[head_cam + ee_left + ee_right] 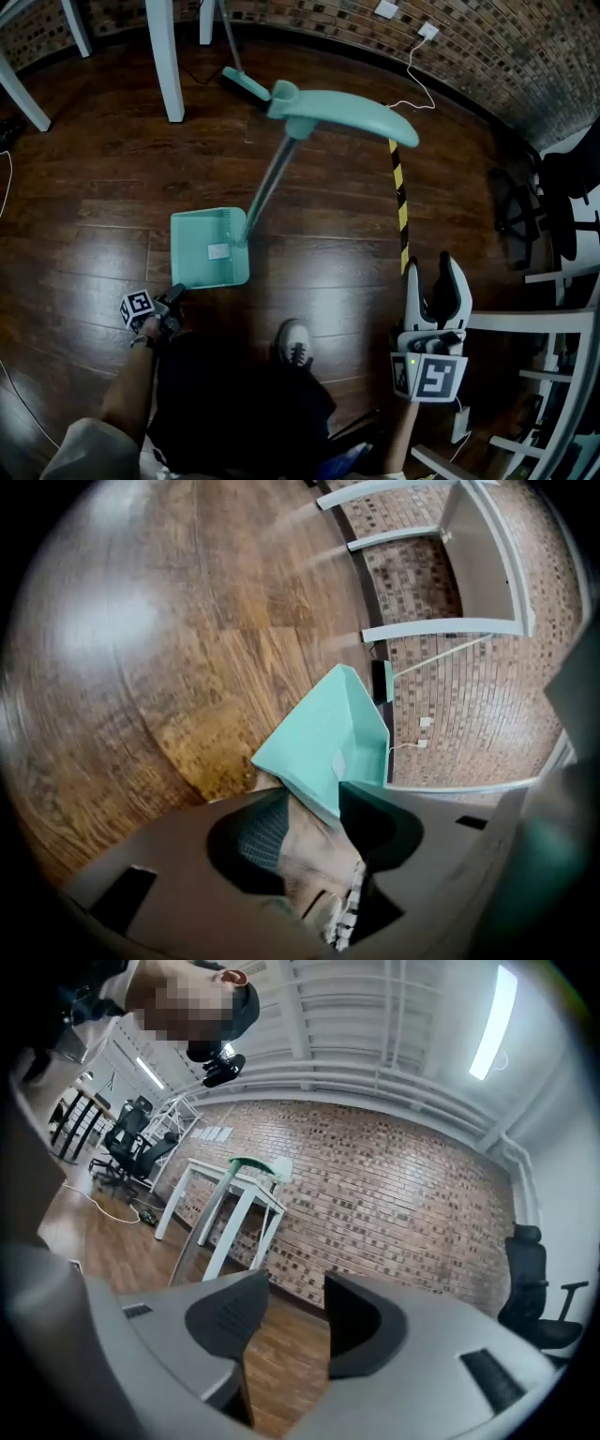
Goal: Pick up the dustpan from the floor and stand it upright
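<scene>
The teal dustpan (pixel 211 248) rests with its pan on the wooden floor, and its long grey handle rises to a teal grip (pixel 342 112). Neither gripper touches it. My left gripper (pixel 176 298) hangs low just below the pan's near left corner, open. In the left gripper view the pan (pixel 328 738) lies just beyond the left gripper (pixel 309 827), and only the person's shoe (pixel 319 864) shows between the jaws. My right gripper (pixel 433 272) is off to the right, open and empty. In the right gripper view the right gripper (pixel 295 1321) points level at a brick wall; the dustpan's grip (pixel 258 1166) shows at the left.
A teal broom head (pixel 244 84) lies behind the dustpan near white table legs (pixel 169 56). A yellow and black strip (pixel 401 202) runs along the floor at the right. A black office chair (pixel 562 187) and white shelving (pixel 553 323) stand at the right. The person's shoe (pixel 295 342) is below the pan.
</scene>
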Available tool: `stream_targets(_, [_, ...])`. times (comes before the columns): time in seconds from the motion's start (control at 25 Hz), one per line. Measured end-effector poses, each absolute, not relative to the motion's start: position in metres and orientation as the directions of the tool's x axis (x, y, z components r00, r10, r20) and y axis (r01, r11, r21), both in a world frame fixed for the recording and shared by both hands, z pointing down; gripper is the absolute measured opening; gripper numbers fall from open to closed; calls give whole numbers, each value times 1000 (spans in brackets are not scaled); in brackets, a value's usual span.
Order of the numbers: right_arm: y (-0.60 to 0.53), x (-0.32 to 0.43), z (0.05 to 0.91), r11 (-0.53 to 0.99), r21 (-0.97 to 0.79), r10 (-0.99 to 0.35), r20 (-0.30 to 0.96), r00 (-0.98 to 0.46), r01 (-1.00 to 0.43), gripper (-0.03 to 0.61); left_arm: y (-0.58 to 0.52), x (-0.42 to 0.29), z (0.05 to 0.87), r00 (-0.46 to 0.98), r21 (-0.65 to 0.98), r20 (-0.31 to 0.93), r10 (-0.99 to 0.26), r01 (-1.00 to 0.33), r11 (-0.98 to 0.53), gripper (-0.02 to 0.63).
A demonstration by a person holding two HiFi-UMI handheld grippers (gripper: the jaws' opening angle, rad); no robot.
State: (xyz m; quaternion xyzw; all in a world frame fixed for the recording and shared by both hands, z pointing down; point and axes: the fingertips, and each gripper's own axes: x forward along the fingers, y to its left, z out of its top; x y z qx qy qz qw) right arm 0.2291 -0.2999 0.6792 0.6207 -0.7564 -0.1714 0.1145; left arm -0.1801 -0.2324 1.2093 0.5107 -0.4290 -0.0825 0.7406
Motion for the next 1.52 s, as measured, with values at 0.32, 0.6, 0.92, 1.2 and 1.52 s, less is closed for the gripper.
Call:
stream_targets(0.32, [-309, 193, 689, 237, 329, -960, -64, -272, -914, 195, -236, -244, 1159, 451, 671, 621, -641, -728, 139, 71])
stream_targets(0.6, [-306, 192, 686, 244, 235, -950, -138, -281, -941, 44, -280, -274, 1050, 316, 389, 373, -873, -907, -162, 6])
stream_targets(0.92, [-312, 194, 659, 301, 240, -933, -126, -337, -923, -20, -310, -226, 893, 335, 29, 291, -896, -939, -342, 3])
stream_targets(1.2, [-302, 193, 533, 396, 199, -908, -62, -414, -897, -20, -302, -162, 695, 422, -90, 275, -864, -884, -460, 3])
stream_targets(1.52, [-291, 194, 304, 428, 147, -890, -99, -444, -892, -17, -289, -121, 403, 484, -195, 145, -863, -841, -505, 3])
